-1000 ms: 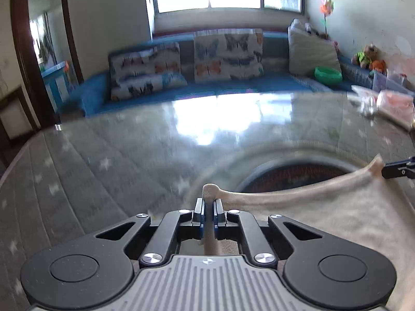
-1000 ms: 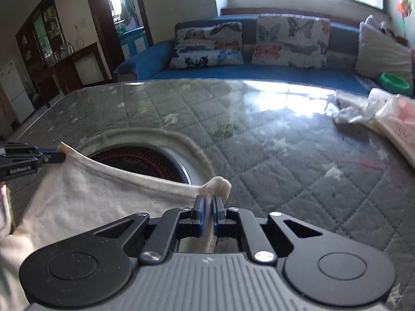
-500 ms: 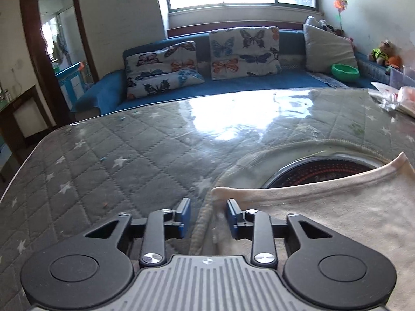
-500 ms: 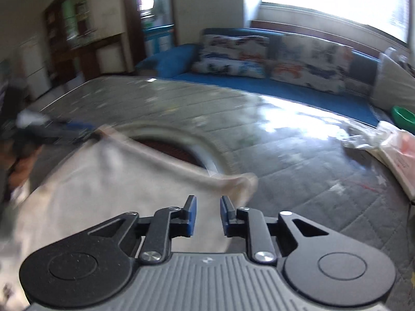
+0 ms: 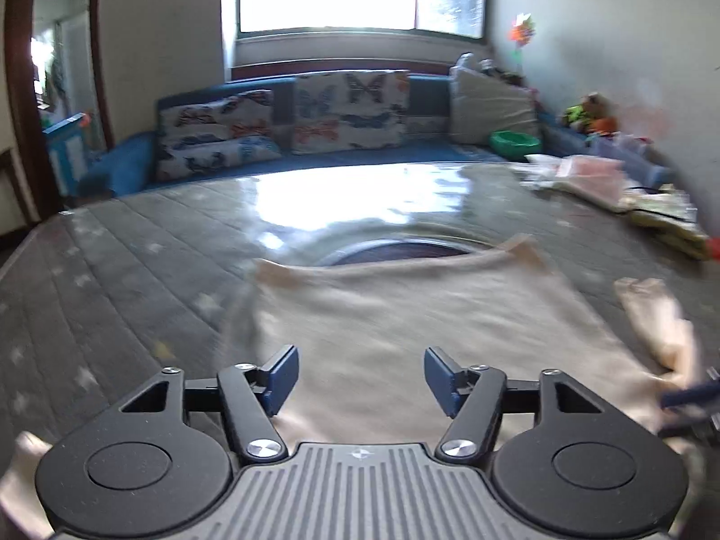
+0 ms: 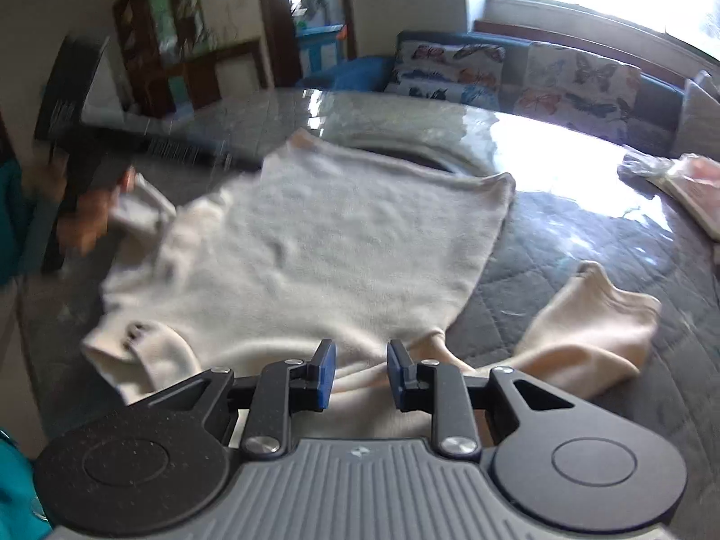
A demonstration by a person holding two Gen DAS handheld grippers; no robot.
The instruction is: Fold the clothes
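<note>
A cream knitted sweater (image 6: 342, 243) lies spread flat on the grey quilted table (image 6: 585, 279), its hem toward the sofa. One sleeve (image 6: 589, 337) lies bent out to the right, the other (image 6: 135, 351) to the left. In the left wrist view the sweater (image 5: 405, 310) fills the middle and a sleeve (image 5: 657, 319) lies at the right. My left gripper (image 5: 360, 382) is open and empty above the sweater. My right gripper (image 6: 357, 373) is open and empty above the sweater's near edge. The left gripper shows blurred at the left of the right wrist view (image 6: 90, 166).
A round dark opening (image 5: 396, 252) in the table lies just beyond the sweater's hem. Plastic bags (image 5: 594, 180) lie at the table's far right. A blue sofa with butterfly cushions (image 5: 315, 121) stands behind the table.
Both grippers let go of the sweater's hem corners and opened. The sweater now lies flat, and both grippers have pulled back toward its near side.
</note>
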